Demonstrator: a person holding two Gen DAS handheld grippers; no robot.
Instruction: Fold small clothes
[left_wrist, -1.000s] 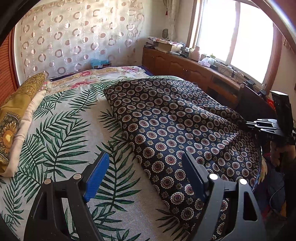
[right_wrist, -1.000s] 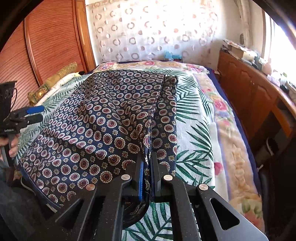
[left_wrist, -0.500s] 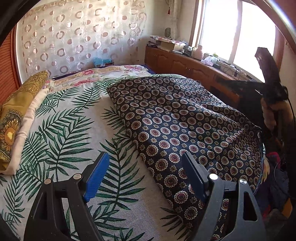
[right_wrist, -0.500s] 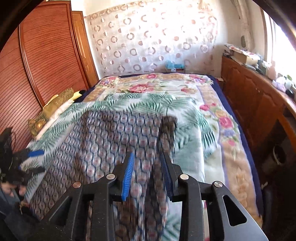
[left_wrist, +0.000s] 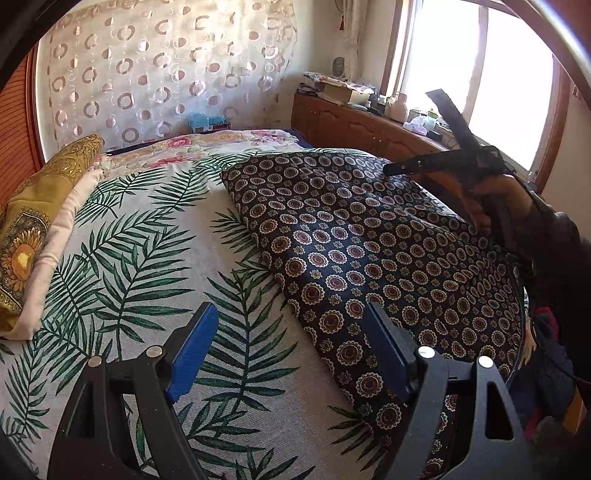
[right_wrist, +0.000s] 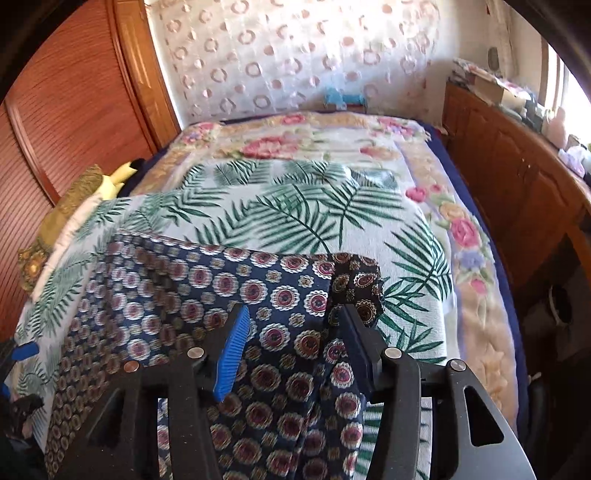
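The navy medallion-print garment (left_wrist: 369, 251) lies on the palm-leaf bedspread (left_wrist: 147, 258), one side already folded over, with further folds apparently left. The left gripper (left_wrist: 291, 350) hovers open and empty above its near edge. A second ago the right gripper (right_wrist: 291, 350) pinched the cloth; now its jaws are opening, lifted clear, holding nothing

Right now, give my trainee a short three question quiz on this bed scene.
1. True or false: the navy patterned garment lies on the palm-leaf cover.
2. Which gripper has its fingers opening: left gripper or right gripper?
3. Fill in: the yellow pillow sits at the bed's ____ edge in the left wrist view.

Key: 1 true; 2 right, with the garment below and nothing pinched; 3 left.
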